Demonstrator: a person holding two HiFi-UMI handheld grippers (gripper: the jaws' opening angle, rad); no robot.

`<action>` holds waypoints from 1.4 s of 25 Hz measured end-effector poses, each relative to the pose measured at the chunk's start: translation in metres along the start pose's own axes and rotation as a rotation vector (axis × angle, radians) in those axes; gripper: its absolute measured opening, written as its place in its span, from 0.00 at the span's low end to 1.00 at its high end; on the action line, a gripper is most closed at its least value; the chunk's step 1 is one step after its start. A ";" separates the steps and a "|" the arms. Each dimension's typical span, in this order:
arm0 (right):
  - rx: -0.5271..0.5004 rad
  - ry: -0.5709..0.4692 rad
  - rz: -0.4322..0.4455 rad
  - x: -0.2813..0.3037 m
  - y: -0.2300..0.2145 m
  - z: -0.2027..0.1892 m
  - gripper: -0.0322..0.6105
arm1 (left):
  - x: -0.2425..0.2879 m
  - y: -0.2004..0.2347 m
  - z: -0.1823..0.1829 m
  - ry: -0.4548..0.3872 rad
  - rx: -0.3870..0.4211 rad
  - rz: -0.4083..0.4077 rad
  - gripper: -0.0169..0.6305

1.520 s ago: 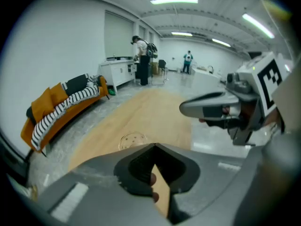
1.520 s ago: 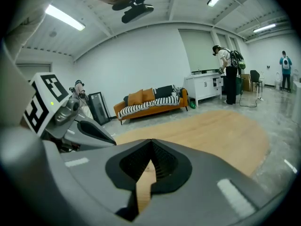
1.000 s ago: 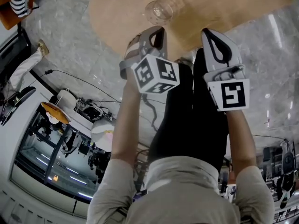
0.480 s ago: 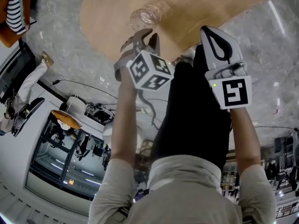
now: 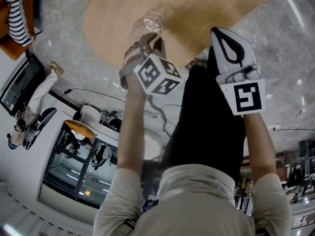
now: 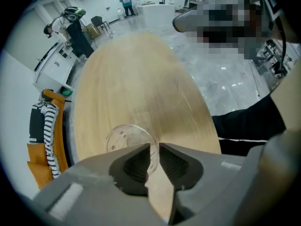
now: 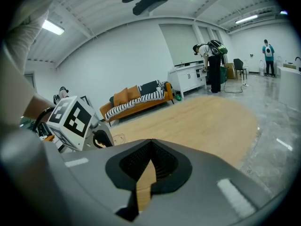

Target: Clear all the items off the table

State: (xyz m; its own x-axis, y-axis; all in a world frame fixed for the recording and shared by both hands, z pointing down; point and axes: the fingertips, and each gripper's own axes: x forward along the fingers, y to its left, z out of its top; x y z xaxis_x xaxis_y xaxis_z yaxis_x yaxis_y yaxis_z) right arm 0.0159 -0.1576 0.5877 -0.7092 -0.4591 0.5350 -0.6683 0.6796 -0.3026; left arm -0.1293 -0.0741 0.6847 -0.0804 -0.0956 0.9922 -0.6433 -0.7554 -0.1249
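Note:
A clear plastic cup (image 5: 146, 20) is over the near part of the round wooden table (image 5: 197, 9). My left gripper (image 5: 150, 37) is right behind it. In the left gripper view the jaws stand almost together with the wall of the cup (image 6: 126, 138) pinched between them, so the left gripper (image 6: 154, 147) is shut on the cup's rim. My right gripper (image 5: 222, 33) hovers at the table's near edge to the right, shut, with nothing in it. In the right gripper view the right gripper (image 7: 150, 142) is shut, and the cup (image 7: 117, 138) shows beside the left gripper's marker cube (image 7: 74, 119).
Grey marble floor (image 5: 275, 48) surrounds the table. An orange sofa with a striped cushion (image 6: 44, 126) stands to the table's left. White cabinets and standing people (image 7: 211, 60) are far behind. The person's black trousers (image 5: 206, 112) lie below the grippers.
The left gripper and the cup have drifted left together in the head view, keeping the same spacing. The right gripper has hardly moved. The view has swung a little.

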 end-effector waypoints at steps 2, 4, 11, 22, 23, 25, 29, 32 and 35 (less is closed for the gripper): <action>0.009 -0.001 -0.008 0.001 -0.004 -0.001 0.06 | 0.004 0.000 0.001 0.012 0.008 -0.008 0.16; 0.016 -0.003 -0.017 0.003 -0.007 -0.003 0.06 | 0.008 0.000 0.002 0.013 0.012 -0.015 0.16; 0.040 0.013 -0.032 0.000 -0.018 -0.011 0.06 | 0.021 -0.004 0.010 0.047 0.065 -0.032 0.16; 0.044 0.006 -0.053 -0.001 -0.029 -0.003 0.06 | 0.035 -0.007 0.008 0.104 0.071 -0.063 0.16; 0.045 0.006 -0.053 -0.001 -0.029 -0.003 0.06 | 0.037 -0.008 0.007 0.110 0.076 -0.064 0.16; 0.047 0.009 -0.052 0.000 -0.030 -0.005 0.06 | 0.044 -0.007 0.007 0.126 0.093 -0.060 0.15; 0.062 0.017 -0.059 0.002 -0.033 -0.008 0.06 | 0.054 -0.001 0.001 0.180 0.146 -0.038 0.15; 0.061 0.024 -0.063 0.003 -0.034 -0.010 0.06 | 0.055 0.001 0.000 0.194 0.160 -0.030 0.15; 0.061 0.028 -0.064 0.002 -0.033 -0.010 0.06 | 0.055 0.002 -0.001 0.209 0.156 -0.026 0.15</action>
State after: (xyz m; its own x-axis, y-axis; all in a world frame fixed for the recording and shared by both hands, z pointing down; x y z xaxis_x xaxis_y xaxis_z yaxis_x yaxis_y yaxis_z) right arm 0.0388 -0.1754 0.6069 -0.6584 -0.4836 0.5767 -0.7252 0.6128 -0.3140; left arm -0.1358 -0.0800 0.7395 -0.2312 0.0485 0.9717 -0.5237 -0.8479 -0.0823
